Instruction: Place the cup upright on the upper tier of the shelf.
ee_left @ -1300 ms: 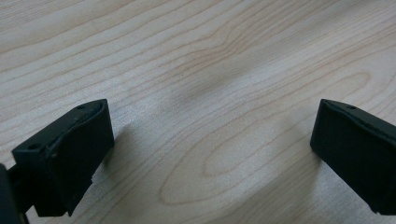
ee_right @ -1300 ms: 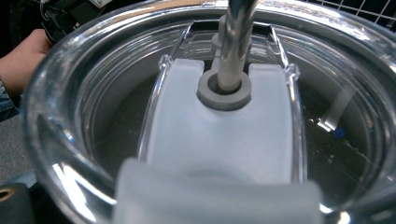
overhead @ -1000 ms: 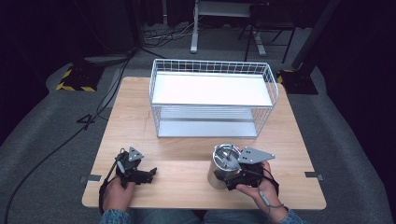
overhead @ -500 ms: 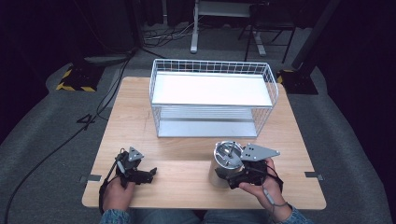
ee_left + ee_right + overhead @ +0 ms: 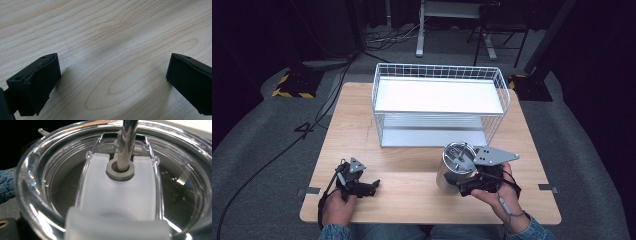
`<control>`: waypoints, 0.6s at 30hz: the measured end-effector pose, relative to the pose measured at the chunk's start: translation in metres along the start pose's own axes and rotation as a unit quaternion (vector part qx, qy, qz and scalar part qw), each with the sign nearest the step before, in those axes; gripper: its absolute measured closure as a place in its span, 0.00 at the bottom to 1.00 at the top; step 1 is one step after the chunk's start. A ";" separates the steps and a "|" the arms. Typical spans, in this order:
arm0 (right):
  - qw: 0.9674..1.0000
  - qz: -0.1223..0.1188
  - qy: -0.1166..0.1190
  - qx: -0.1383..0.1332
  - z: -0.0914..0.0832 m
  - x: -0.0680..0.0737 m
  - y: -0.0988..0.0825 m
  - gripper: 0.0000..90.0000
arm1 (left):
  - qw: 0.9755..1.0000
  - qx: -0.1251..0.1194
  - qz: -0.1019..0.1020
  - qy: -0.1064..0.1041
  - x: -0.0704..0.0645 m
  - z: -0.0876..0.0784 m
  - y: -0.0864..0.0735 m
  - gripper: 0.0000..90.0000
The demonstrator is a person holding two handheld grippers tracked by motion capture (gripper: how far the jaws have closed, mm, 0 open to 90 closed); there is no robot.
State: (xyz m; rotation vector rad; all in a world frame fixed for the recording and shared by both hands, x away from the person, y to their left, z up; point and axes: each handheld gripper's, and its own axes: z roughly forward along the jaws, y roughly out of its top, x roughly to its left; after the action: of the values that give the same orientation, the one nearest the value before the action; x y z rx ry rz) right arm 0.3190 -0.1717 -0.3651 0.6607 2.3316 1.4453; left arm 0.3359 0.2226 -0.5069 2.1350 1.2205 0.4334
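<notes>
A steel tumbler (image 5: pixel 451 172) with a clear lid (image 5: pixel 50 177) and a metal straw (image 5: pixel 128 140) is at the table's front right, held a little off the wood and tilted. My right gripper (image 5: pixel 463 186) is shut on its side from the right; its camera looks down onto the lid from very close. At the front left, my left gripper (image 5: pixel 373 186) rests low over the wooden table (image 5: pixel 357 130). Its black jaws stand wide apart in the left gripper view (image 5: pixel 112 82), with bare wood between them.
A white wire rack (image 5: pixel 439 95) with two shelves stands at the back middle of the table, just beyond the tumbler. Dark floor with cables and stand legs surrounds the table.
The right gripper has drawn the tumbler slightly up and away from the front edge, tilting it. The left gripper has stayed where it was.
</notes>
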 end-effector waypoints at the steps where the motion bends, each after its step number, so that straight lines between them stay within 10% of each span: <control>1: 1.000 0.000 -0.003 0.000 -0.002 -0.001 0.005 0.04 | 1.000 0.000 0.000 0.000 0.000 0.000 0.000 0.00; 18: 1.000 -0.005 -0.028 -0.012 -0.017 -0.020 0.045 0.04 | 1.000 0.001 0.000 -0.001 0.000 0.000 0.000 0.00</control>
State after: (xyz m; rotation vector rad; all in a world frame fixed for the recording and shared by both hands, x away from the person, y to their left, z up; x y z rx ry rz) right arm 0.3370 -0.1782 -0.3166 0.6736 2.2676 1.4302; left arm 0.3360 0.2228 -0.5067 2.1370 1.2200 0.4306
